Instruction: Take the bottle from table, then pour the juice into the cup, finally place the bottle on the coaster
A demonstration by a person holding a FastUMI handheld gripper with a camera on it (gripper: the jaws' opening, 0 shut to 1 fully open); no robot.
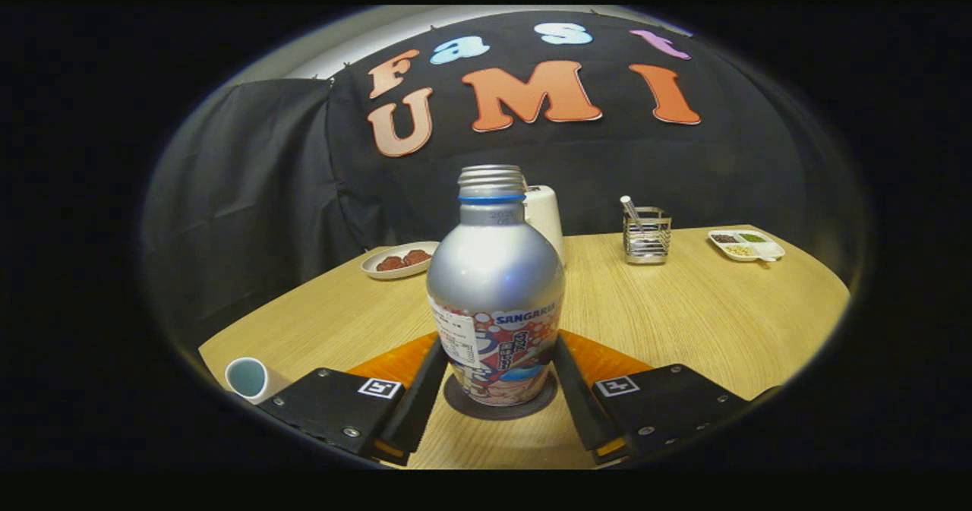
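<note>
Tool (497,374) shut on upright silver bottle (495,298), "SANGARIA" label, standing on dark coaster (497,408).

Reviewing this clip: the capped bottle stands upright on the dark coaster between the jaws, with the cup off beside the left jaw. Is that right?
Not quite: the bottle has no cap; its threaded neck is bare and open. The rest holds in the gripper view: it stands upright on the dark coaster between the jaws of the gripper, which sit at its sides, and the cup is off beside the left jaw.
</note>
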